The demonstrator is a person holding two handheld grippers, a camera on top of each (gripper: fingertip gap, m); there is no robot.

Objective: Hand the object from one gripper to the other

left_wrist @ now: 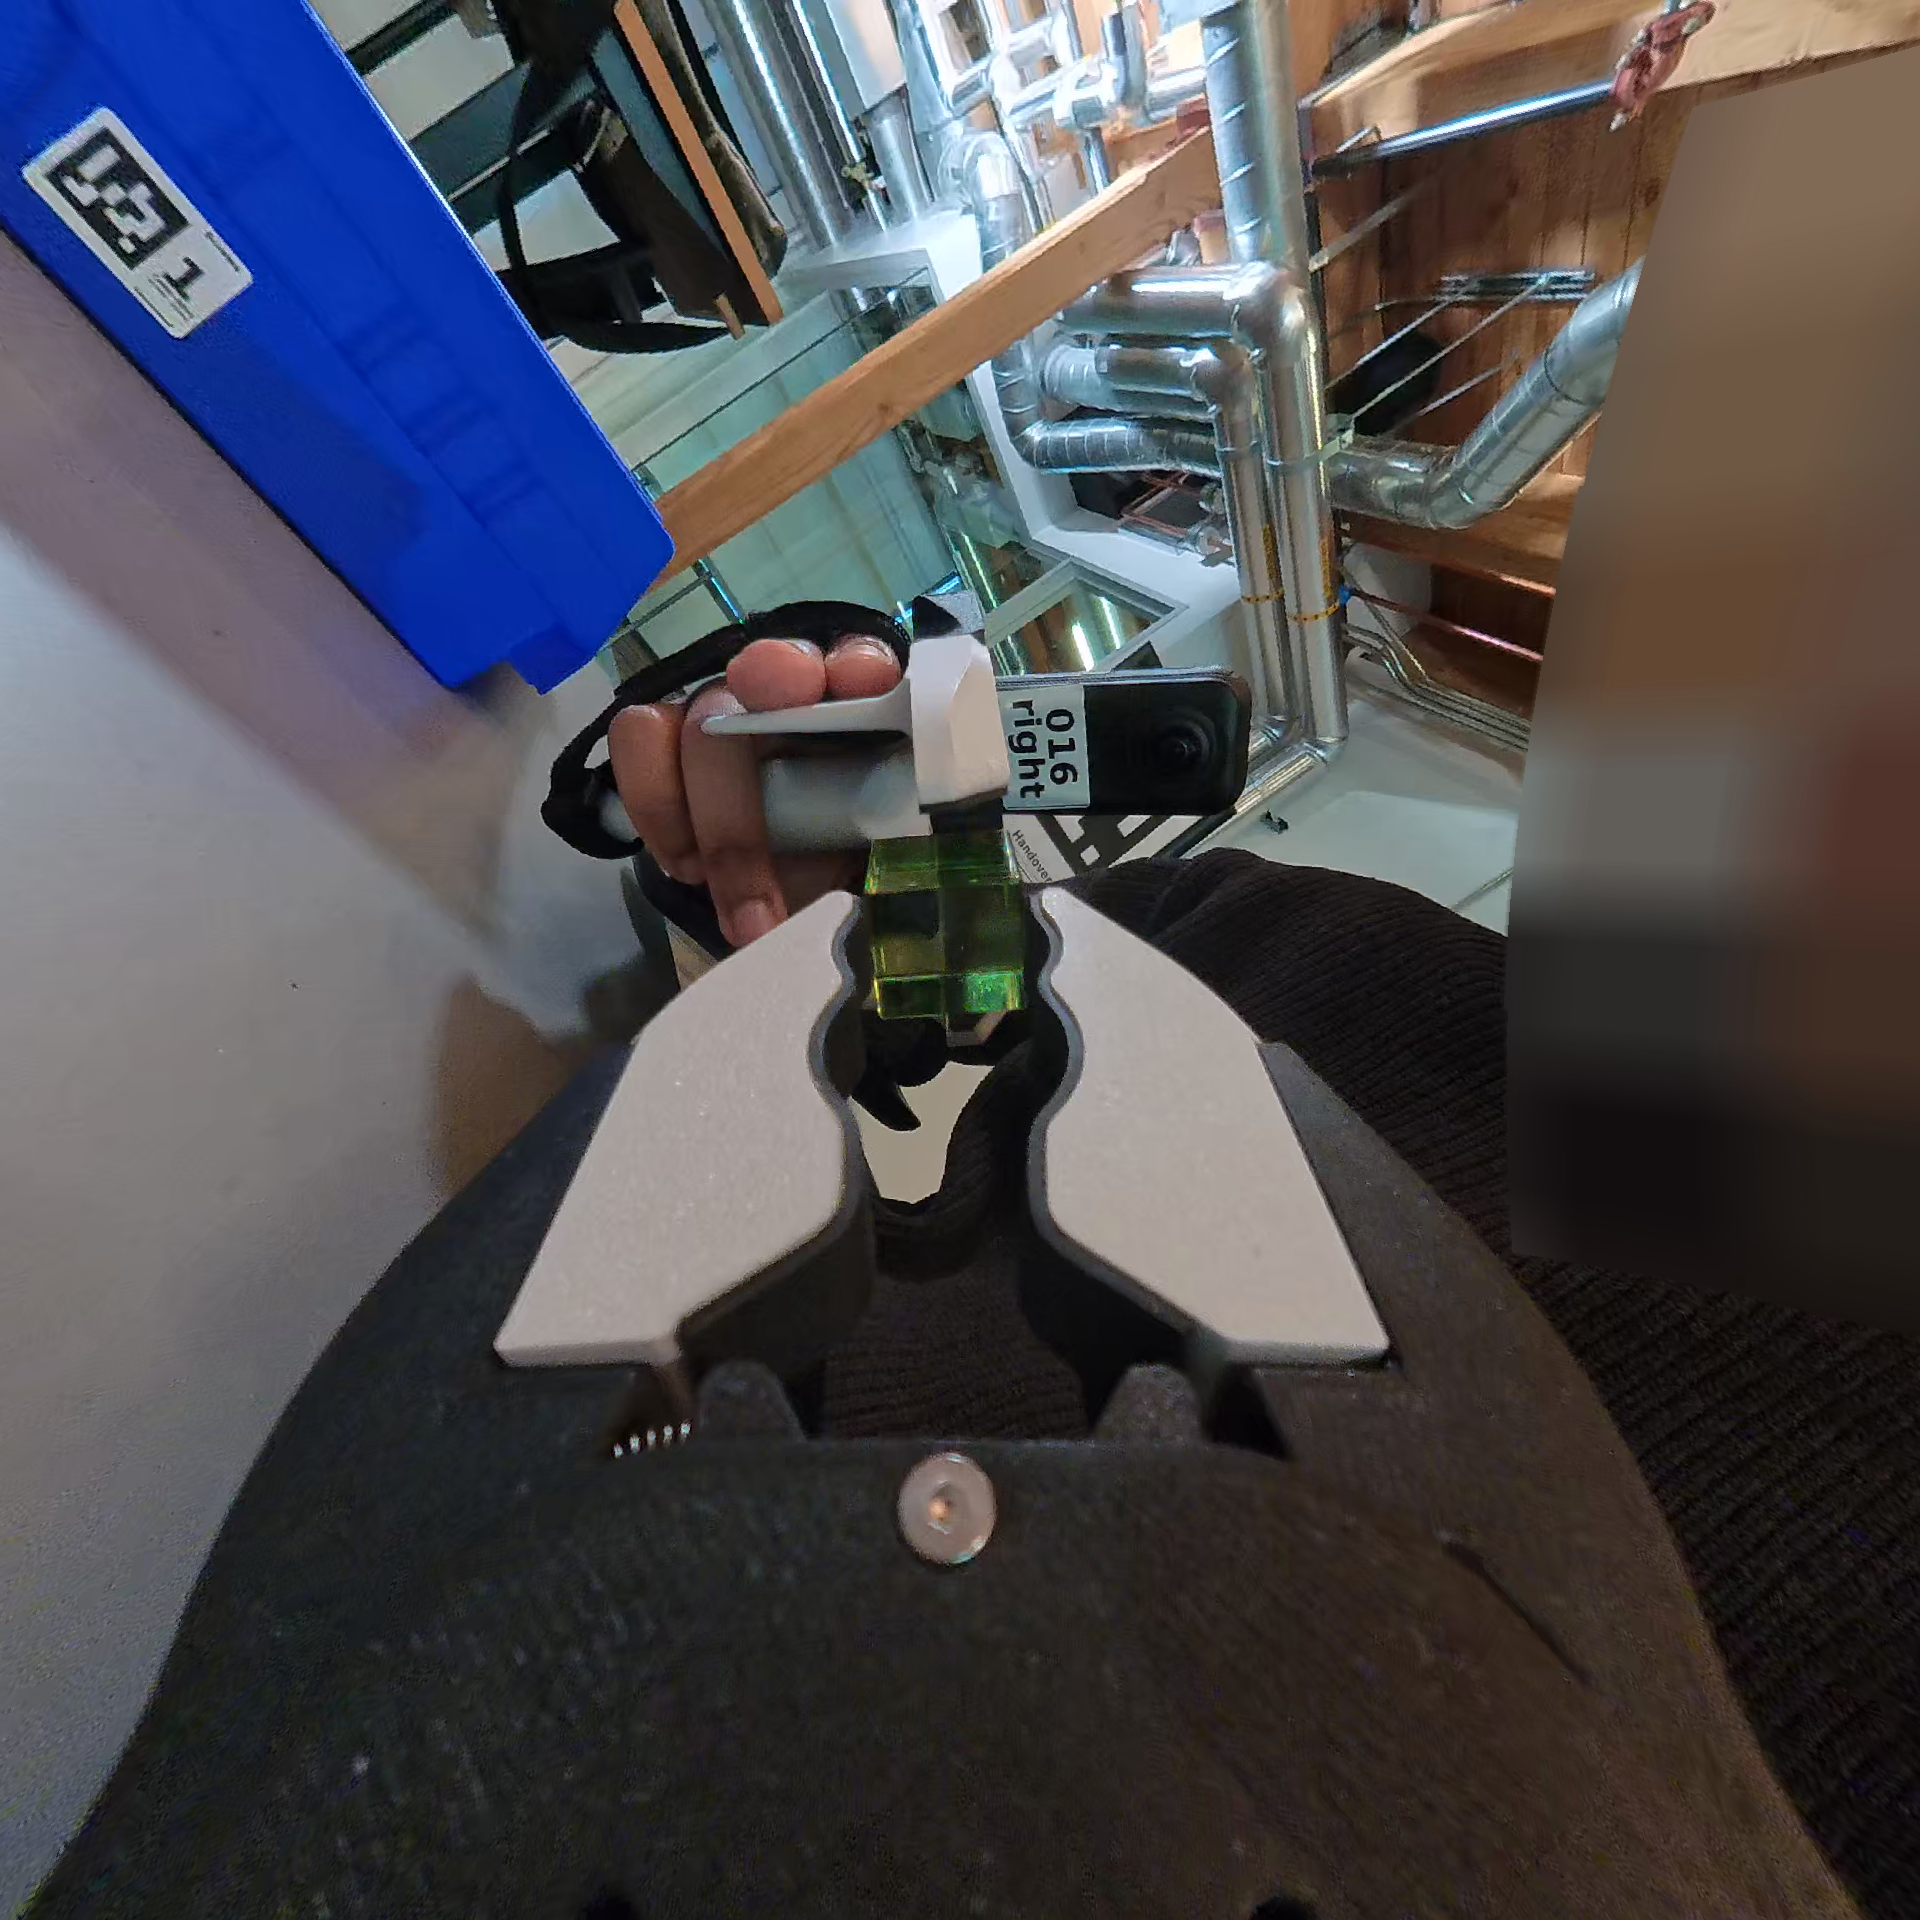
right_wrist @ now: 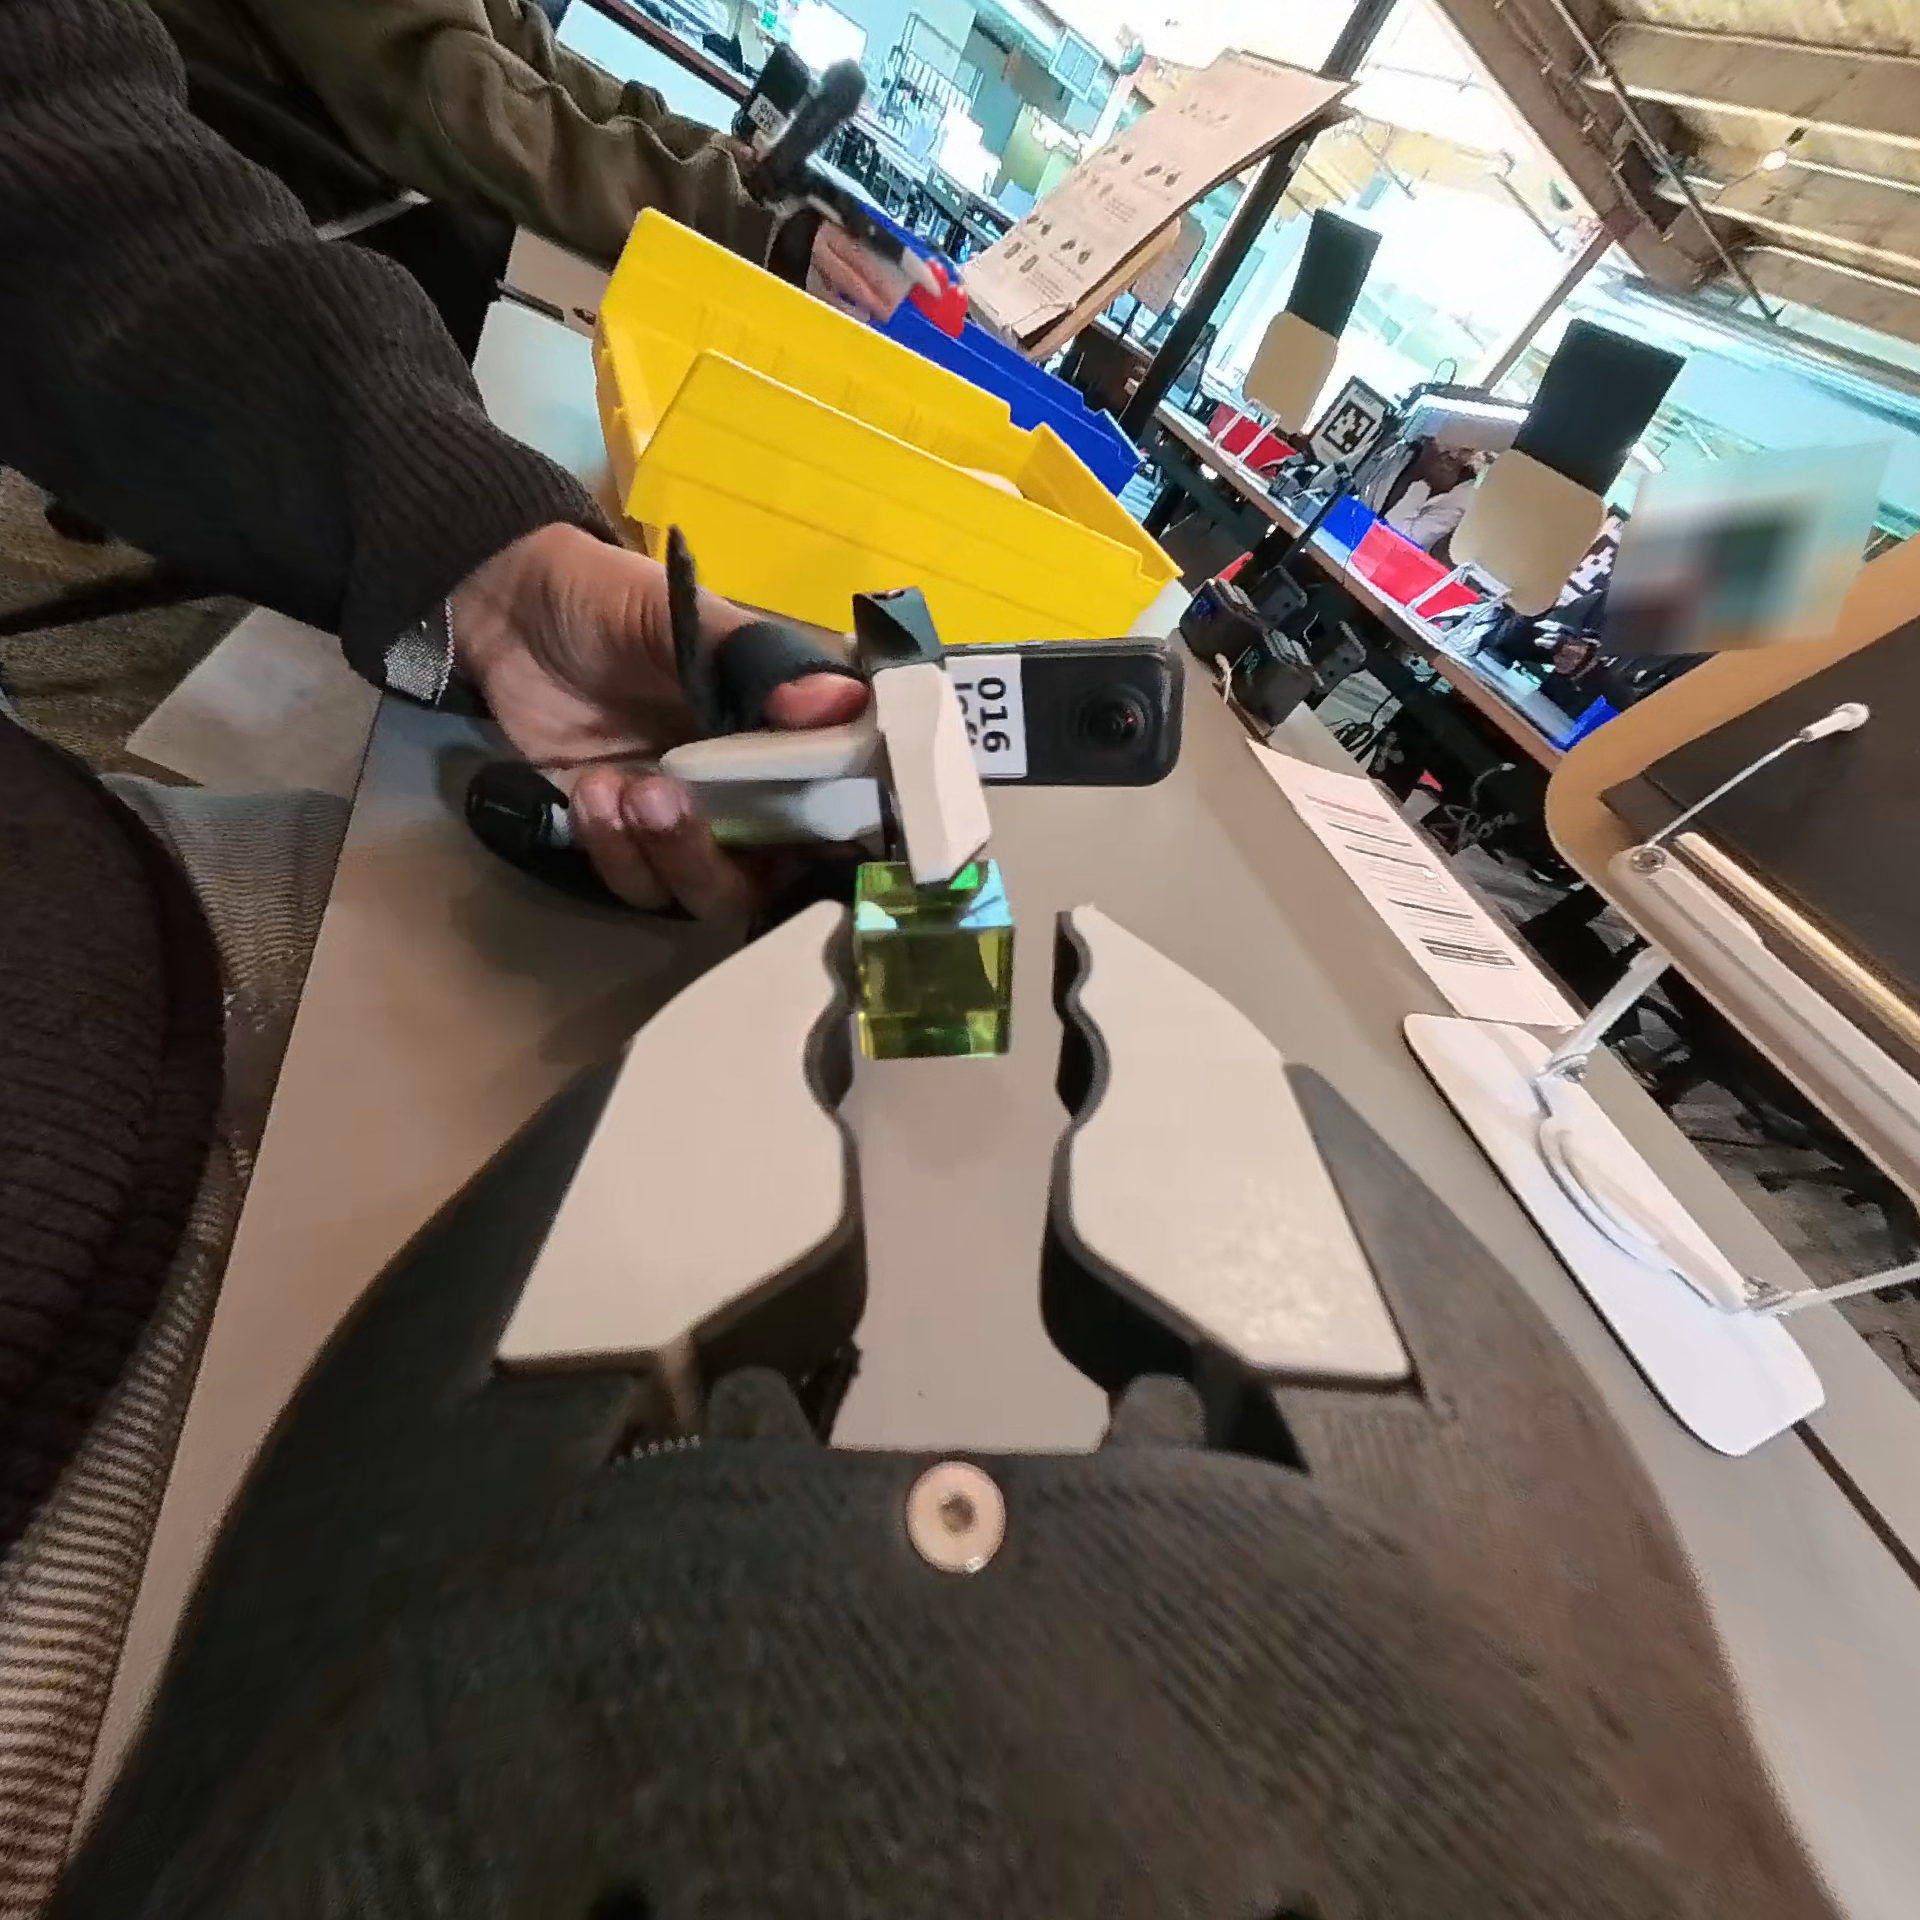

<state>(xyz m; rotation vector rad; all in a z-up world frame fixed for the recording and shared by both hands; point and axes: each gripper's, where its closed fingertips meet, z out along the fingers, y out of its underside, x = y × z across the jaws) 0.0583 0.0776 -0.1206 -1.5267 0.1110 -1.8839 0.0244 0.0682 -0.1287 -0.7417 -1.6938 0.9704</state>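
Mid-handover: left gripper clamps the green translucent cube while right gripper straddles it, jaws apart, ready to take over.

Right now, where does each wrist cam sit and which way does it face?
Left wrist view: on the left gripper, looking along its fingers at the green cube; beyond, the right hand and a dark sleeve.
Right wrist view: on the right gripper, facing the left hand over the table.
Shared: the green cube; the cameras face each other.
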